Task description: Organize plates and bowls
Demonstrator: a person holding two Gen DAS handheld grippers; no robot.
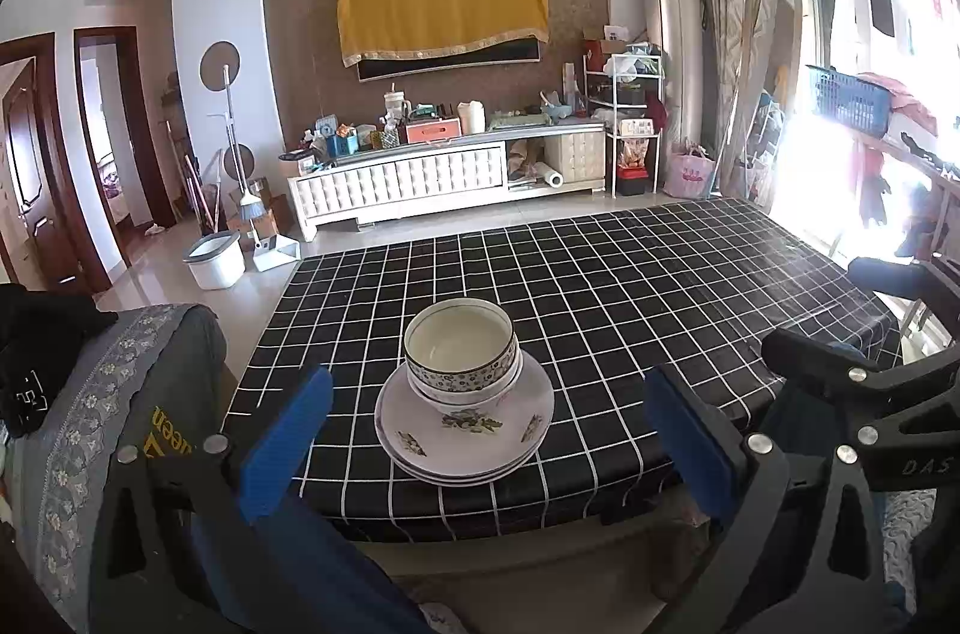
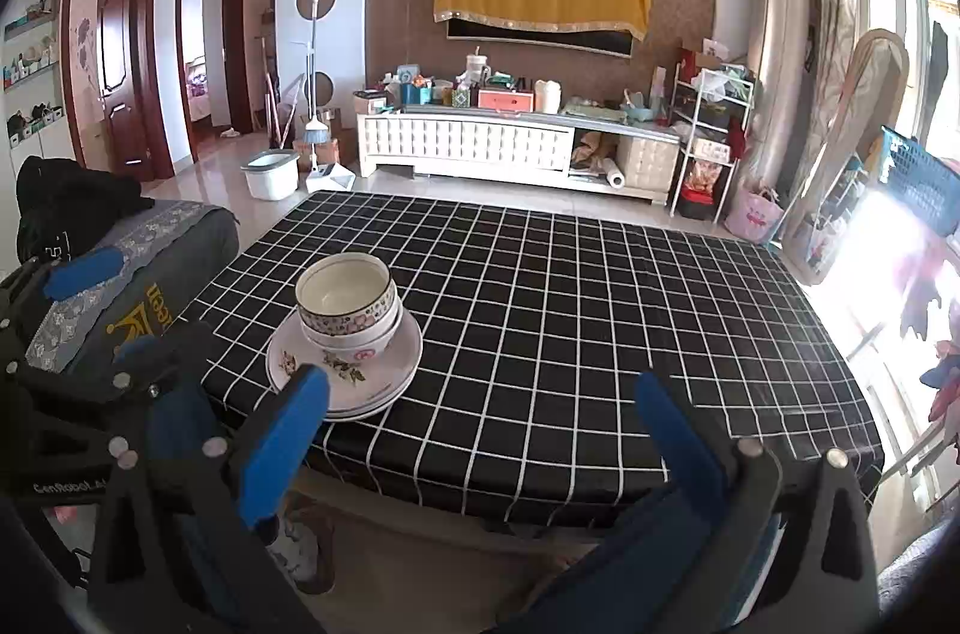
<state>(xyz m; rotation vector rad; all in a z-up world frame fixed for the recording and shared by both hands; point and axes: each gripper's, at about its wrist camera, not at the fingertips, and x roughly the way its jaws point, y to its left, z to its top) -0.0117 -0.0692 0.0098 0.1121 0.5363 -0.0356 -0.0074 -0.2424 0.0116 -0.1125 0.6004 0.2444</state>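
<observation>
Checked tablecloth (image 1: 630, 286) carries stacked bowls (image 1: 461, 352) on plates (image 1: 465, 430); both tools (image 1: 489, 445) (image 2: 480, 439) gape wide, empty

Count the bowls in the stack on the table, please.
2 show, nested: the top bowl with a dark patterned band, and a lower bowl under it, on the plates near the table's front edge. Another bowl could be hidden between them.

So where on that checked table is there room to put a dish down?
Most of the table is bare: everything right of and behind the stack of plates and bowls, out to the window-side edge. Only the near left corner, where the stack sits, is crowded.
</observation>
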